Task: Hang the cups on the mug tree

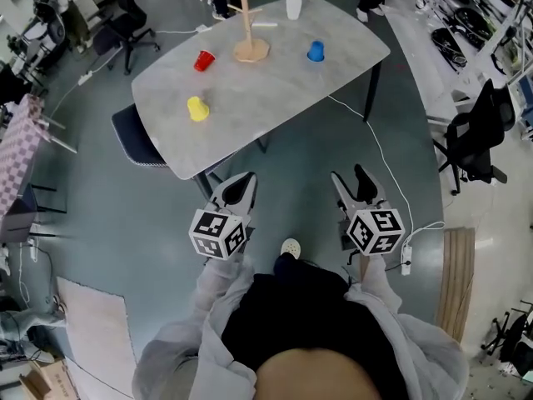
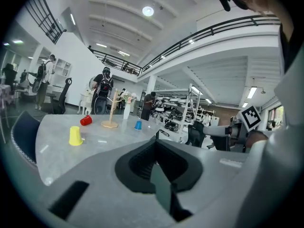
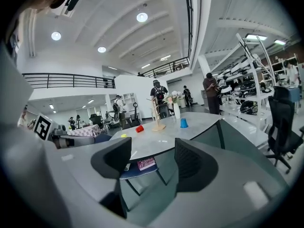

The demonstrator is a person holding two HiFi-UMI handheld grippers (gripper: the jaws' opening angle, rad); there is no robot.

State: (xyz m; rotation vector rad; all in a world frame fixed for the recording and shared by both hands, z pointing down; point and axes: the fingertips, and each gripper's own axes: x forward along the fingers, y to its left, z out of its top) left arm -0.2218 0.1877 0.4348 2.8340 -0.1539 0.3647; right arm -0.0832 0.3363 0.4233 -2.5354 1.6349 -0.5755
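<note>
I see the mug tree standing upright on its round wooden base near the far edge of the grey table, with none of the cups hung on its pegs. The red cup lies on its side just left of the base. The blue cup stands mouth down to the right of the base, apart from it. The yellow cup stands mouth down nearer to me, towards the table's left edge, well apart from the tree. A white vase with flowers stands behind the tree at the far edge. A dark blue chair is tucked under the table's left side. Both grippers are held over the floor, short of the table's near edge and well apart from every cup. The left gripper has its jaws together with nothing between them. The right gripper has its jaws apart, and its own view shows only the table and floor through the gap.
</note>
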